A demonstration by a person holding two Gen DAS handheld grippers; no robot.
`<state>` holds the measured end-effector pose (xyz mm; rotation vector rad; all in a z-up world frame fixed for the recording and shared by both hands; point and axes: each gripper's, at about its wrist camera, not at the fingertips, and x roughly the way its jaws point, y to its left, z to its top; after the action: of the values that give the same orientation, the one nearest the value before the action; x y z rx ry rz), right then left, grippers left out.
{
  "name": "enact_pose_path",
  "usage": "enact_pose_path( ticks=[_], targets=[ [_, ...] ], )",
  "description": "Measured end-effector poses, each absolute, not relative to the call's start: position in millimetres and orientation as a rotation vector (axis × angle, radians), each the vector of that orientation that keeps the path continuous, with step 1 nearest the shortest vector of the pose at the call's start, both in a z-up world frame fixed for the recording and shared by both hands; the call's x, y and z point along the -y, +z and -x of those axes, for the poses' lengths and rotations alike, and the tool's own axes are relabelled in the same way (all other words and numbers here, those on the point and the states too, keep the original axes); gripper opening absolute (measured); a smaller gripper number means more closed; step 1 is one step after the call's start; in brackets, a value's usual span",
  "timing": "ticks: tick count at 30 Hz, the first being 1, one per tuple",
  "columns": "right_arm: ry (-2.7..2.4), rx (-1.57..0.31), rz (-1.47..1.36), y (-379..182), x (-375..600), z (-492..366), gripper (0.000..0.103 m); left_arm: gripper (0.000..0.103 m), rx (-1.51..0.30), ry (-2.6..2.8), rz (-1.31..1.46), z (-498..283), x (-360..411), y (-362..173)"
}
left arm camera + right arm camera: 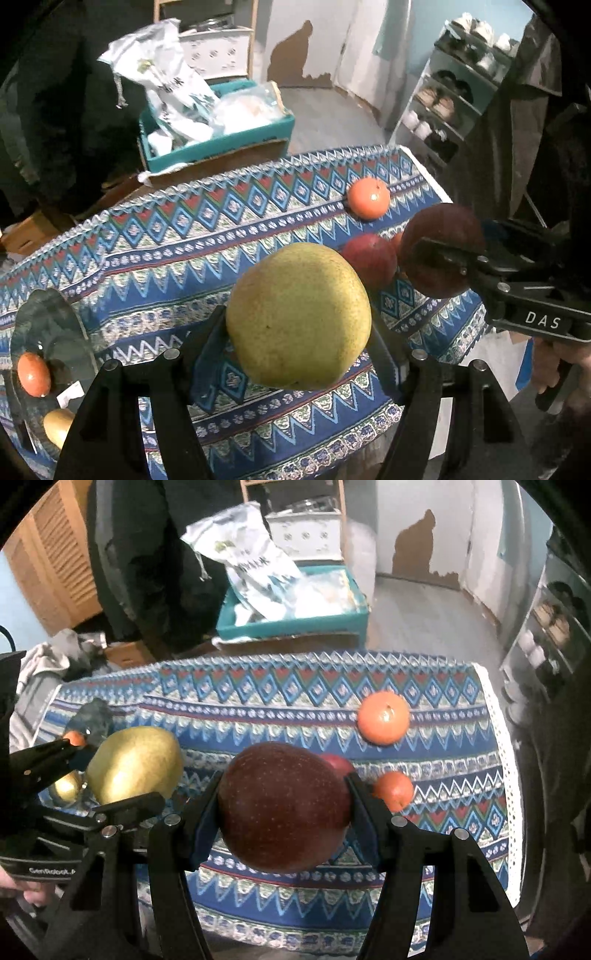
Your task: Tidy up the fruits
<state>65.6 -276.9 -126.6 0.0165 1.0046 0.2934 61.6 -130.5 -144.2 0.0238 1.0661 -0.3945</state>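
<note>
The left gripper is clenched on a yellow-green pear, which sits between its two fingers and hangs clear above the patterned tablecloth. The right gripper grasps a dark red apple in the same way – the fruit fills the gap between its fingers and is lifted off the cloth. The two grippers are near each other, and each one shows at the edge of the other's view.

On the cloth there remain a second red apple, partly hidden behind the held one, a large orange near the far edge and a smaller orange just beside the right fingers. At the left end of the table stands a glass plate which already has a small orange fruit and a yellowish fruit on it; I judge that this is the place for the fruits.

The risks – both fruits are round and smooth, so they may turn or slip out if the hands tilt quickly. Two grippers that go to one plate could knock together. A fruit put down carelessly may push the others off the glass or roll away.
</note>
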Motion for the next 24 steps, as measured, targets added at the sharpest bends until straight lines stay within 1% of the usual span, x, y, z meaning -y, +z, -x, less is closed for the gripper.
enact_pose_path(
  ticks=[15, 24],
  targets=[
    [0.389, -0.894, -0.017, -77, 239, -60, 0.063, 0.073, -0.991, -0.347, 0.033, -50, 88, -105],
    [0.446, -0.870, -0.004, -62, 205, -62, 0.063, 0.073, -0.955, -0.316, 0.053, -42, 61, -90]
  ],
)
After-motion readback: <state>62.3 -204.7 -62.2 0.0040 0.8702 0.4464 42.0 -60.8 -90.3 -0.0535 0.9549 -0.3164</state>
